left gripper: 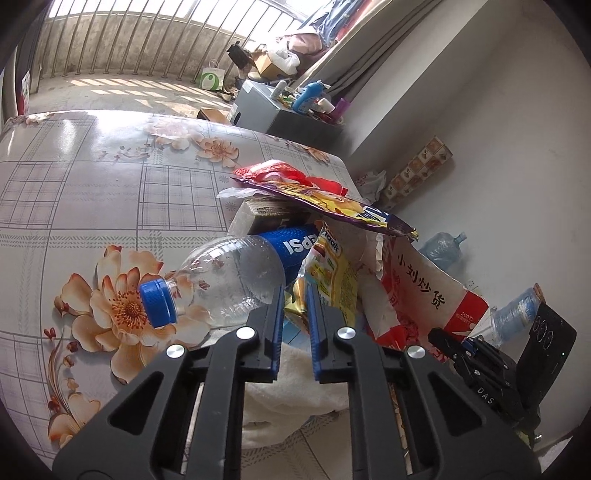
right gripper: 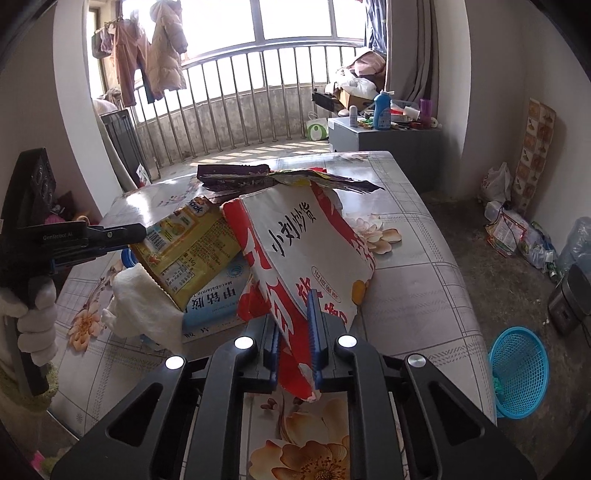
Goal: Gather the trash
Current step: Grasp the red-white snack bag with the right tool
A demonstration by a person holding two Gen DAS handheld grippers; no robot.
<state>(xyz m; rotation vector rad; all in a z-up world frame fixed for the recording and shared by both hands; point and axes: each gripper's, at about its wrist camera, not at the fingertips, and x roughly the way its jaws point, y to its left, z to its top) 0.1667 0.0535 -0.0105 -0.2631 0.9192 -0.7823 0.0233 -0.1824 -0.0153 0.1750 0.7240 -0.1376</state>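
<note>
Right gripper point(right gripper: 295, 325): fingers nearly closed, clamping the red-and-white paper bag point(right gripper: 306, 251) at the table point(right gripper: 424, 280) edge. Left gripper point(left gripper: 295, 306): fingers narrowly parted around the yellow wrapper point(left gripper: 332, 273). Beside it lies the plastic bottle point(left gripper: 229, 280); behind, the purple wrapper point(left gripper: 332, 203).

Sunlit barred window point(right gripper: 258, 22), floral table point(left gripper: 92, 177), concrete floor point(right gripper: 480, 236).

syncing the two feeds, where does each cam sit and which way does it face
Left wrist: on the left gripper, facing the trash pile and Pepsi bottle; own blue fingers on the yellow packet, right gripper at right.
Right wrist: on the right gripper, facing the window; fingers clamp the red-white bag, left gripper and gloved hand at left.
Shared: pile, floral table.
</note>
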